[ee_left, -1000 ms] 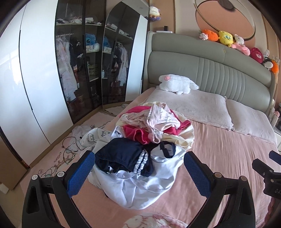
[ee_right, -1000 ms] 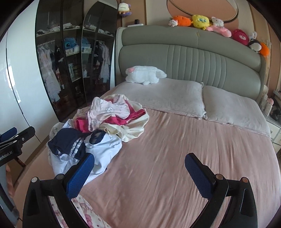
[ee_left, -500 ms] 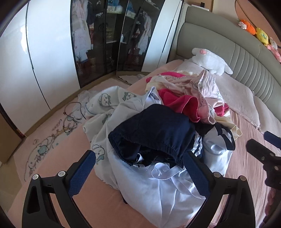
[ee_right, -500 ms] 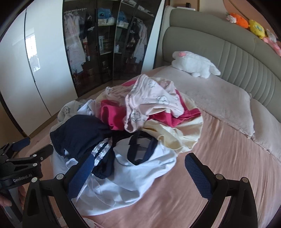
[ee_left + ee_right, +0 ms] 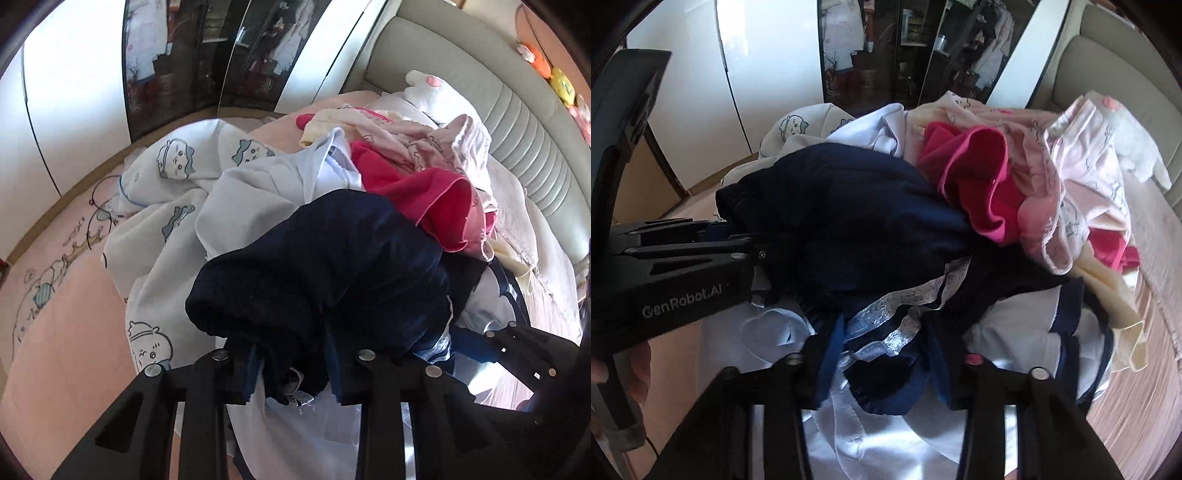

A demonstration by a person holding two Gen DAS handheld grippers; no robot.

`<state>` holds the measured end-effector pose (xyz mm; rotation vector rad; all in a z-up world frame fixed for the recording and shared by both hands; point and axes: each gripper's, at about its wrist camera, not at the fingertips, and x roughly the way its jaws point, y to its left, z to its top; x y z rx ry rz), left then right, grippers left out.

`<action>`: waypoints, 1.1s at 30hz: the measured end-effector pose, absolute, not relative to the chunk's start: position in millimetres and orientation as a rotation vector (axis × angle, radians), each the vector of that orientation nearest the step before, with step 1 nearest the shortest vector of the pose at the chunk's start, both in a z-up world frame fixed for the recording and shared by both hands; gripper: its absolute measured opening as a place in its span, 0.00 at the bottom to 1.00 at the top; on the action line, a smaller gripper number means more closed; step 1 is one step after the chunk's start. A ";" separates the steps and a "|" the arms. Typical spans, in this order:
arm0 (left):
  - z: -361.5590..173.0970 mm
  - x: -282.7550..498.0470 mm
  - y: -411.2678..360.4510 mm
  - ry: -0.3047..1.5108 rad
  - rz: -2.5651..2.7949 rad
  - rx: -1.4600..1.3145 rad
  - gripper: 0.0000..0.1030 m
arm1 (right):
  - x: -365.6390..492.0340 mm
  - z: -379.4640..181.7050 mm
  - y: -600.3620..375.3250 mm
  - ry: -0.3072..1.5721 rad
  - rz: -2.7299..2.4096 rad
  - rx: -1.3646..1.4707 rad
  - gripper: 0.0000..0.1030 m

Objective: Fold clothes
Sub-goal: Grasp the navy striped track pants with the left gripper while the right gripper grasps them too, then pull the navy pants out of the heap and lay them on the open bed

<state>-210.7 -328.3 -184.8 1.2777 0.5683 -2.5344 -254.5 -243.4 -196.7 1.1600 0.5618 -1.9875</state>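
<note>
A pile of clothes lies on the pink bed (image 5: pixel 1145 369). On top is a navy garment (image 5: pixel 332 266) (image 5: pixel 842 206) with silver-striped trim (image 5: pixel 897 317). Behind it lie a magenta piece (image 5: pixel 424 195) (image 5: pixel 975 177) and a pale pink printed piece (image 5: pixel 1078 170); white clothes (image 5: pixel 258 184) lie underneath. My left gripper (image 5: pixel 291 369) is shut on the near edge of the navy garment. My right gripper (image 5: pixel 882 365) is shut on the same garment at its striped trim. In the right wrist view the left gripper (image 5: pixel 738 236) bites the navy cloth from the left.
A white blanket with cartoon prints (image 5: pixel 173 173) hangs off the bed's side towards a pink rug (image 5: pixel 55 280). A white and dark glass wardrobe (image 5: pixel 221 55) stands beyond. The grey padded headboard (image 5: pixel 517 122), a white plush toy (image 5: pixel 436 85) and pillows are at the far right.
Both grippers have moved down into the pile and gone from wide open to shut on the navy garment, the left at its edge, the right at the trim.
</note>
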 end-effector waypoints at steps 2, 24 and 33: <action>-171.8 -204.2 -320.9 0.543 -2.564 1.266 0.19 | -257.2 -193.1 -237.2 0.487 -1.991 1.185 0.18; -24.9 -153.3 -175.8 0.125 -2.953 1.142 0.27 | -195.1 -3.6 -57.8 0.163 -2.307 0.882 0.07; -21.6 -174.2 -85.7 0.059 -3.156 1.340 0.66 | -172.5 43.1 40.4 0.108 -2.425 0.848 0.07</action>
